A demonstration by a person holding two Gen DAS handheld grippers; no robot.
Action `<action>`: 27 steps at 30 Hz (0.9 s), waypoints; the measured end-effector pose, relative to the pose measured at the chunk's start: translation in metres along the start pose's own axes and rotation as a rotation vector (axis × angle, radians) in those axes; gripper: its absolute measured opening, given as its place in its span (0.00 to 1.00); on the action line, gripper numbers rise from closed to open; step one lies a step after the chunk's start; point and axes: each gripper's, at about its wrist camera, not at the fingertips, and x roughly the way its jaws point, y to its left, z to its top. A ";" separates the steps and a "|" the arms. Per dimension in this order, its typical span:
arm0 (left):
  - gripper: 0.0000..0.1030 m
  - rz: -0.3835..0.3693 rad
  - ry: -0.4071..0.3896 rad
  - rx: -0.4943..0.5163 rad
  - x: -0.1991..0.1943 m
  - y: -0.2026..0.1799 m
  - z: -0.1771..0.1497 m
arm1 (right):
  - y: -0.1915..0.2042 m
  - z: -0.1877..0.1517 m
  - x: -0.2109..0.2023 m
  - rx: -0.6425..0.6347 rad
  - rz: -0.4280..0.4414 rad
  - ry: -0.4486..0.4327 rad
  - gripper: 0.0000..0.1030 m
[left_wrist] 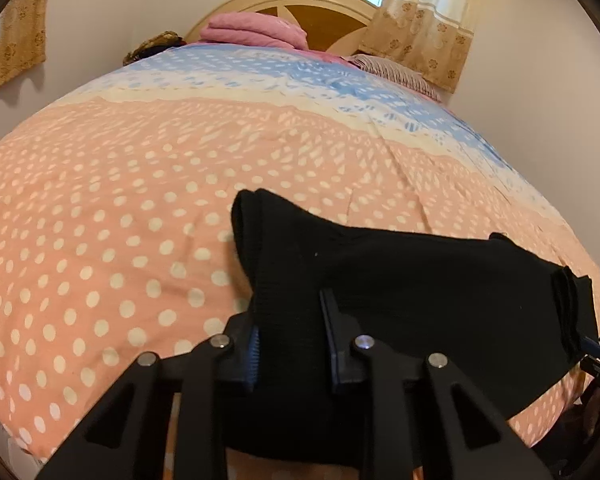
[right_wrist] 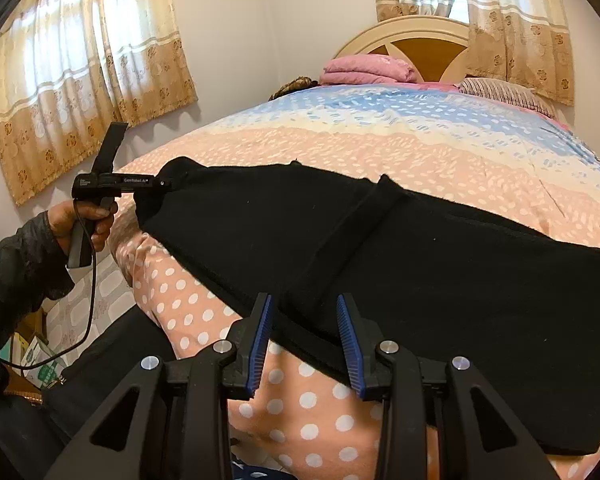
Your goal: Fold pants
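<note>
Here, the black pants [right_wrist: 380, 256] lie across the near edge of the bed, on the pink polka-dot bedspread [right_wrist: 300, 400], stretched sideways with a folded seam ridge running through the middle. My left gripper [left_wrist: 292, 336] is clamped on one end of the fabric: in the left wrist view the black cloth fills the gap between both fingers, and in the right wrist view that same end is lifted slightly off the cover. My right gripper [right_wrist: 306, 336] stands with its jaws apart, astride the near hem; the blue pads [right_wrist: 350, 344] flank the cloth but do not press on it, so that side is not yet held. To do this step well, I judge I should bite the hem through all its layers before lifting, keep both ends level and taut, and carry them together so the fold lands square. A shallow pinch risks dropping a layer. Beyond, a folded pink blanket [right_wrist: 364, 68] rests by the headboard [right_wrist: 420, 30].
</note>
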 end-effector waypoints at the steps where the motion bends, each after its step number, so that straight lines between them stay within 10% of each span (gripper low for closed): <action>1: 0.24 -0.011 -0.012 -0.017 -0.002 0.002 0.000 | -0.001 0.000 -0.001 0.003 -0.001 -0.006 0.35; 9: 0.23 -0.142 -0.117 -0.117 -0.035 0.003 0.004 | -0.013 0.005 -0.004 0.025 -0.082 0.009 0.35; 27: 0.23 -0.465 -0.190 0.048 -0.097 -0.140 0.038 | -0.077 0.000 -0.061 0.147 -0.235 0.026 0.49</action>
